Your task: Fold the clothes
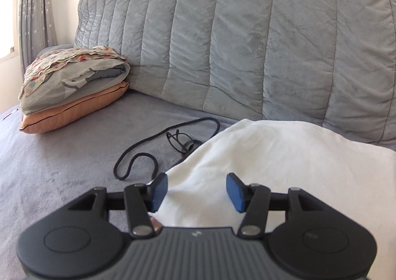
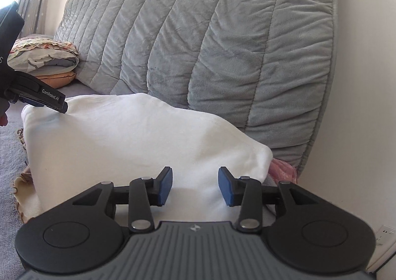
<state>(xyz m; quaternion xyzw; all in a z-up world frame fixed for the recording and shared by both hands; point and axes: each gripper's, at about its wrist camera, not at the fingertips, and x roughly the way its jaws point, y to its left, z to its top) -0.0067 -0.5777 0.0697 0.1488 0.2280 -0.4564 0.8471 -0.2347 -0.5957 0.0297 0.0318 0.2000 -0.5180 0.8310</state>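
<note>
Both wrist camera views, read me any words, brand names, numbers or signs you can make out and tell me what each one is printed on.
"GenRobot.AI": white lettering on the side of the black left tool, seen in the right wrist view above the white cloth garment.
"S": a lone white letter at the frame edge on that tool's black body; the rest is cut off.
A small pale logo mark, no letters, on each tool's grey ribbed housing.

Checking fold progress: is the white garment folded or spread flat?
Folded, it seems: the white garment lies doubled over, rounded edges, between both open hand-held grippers.
</note>
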